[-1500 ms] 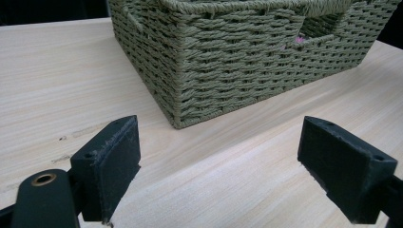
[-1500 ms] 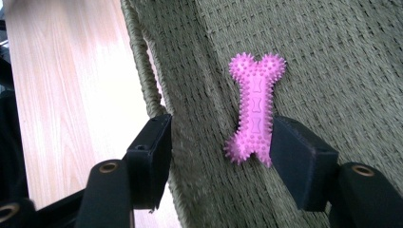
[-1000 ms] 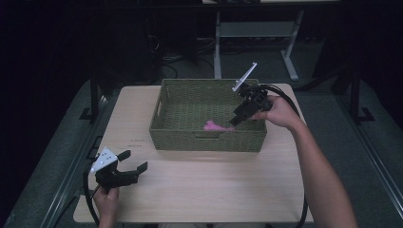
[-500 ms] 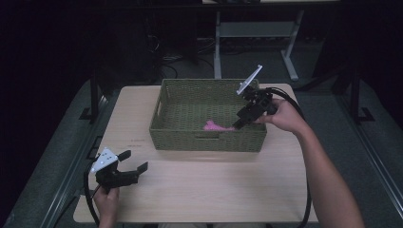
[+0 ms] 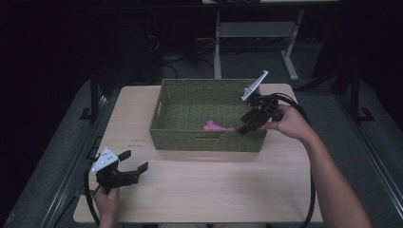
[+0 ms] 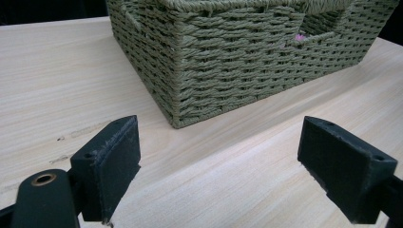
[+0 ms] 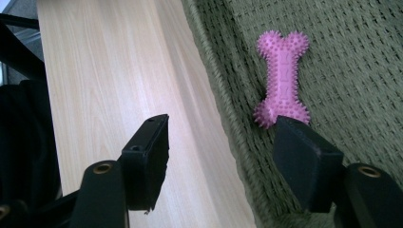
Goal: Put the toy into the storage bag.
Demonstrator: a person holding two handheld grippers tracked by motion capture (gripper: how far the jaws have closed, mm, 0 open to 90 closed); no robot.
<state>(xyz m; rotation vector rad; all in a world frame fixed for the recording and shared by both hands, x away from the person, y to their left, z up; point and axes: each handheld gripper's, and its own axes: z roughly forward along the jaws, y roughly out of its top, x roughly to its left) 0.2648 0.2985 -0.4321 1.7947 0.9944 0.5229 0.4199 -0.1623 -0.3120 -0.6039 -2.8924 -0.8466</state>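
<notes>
Both fingers [image 7: 147,156] of the right gripper [image 5: 251,121] stand released above the basket's [image 5: 190,137] near rim, the pink bone toy [image 7: 281,78] lying inside just beyond them, untouched.

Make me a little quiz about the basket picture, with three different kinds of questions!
1. True or false: the pink bone toy lies inside the green woven basket.
2. Which gripper is over the basket's rim? A) left gripper B) right gripper
3. Fill in: the basket stands on a wooden ____.

Key: 1 true; 2 B; 3 table.
</notes>
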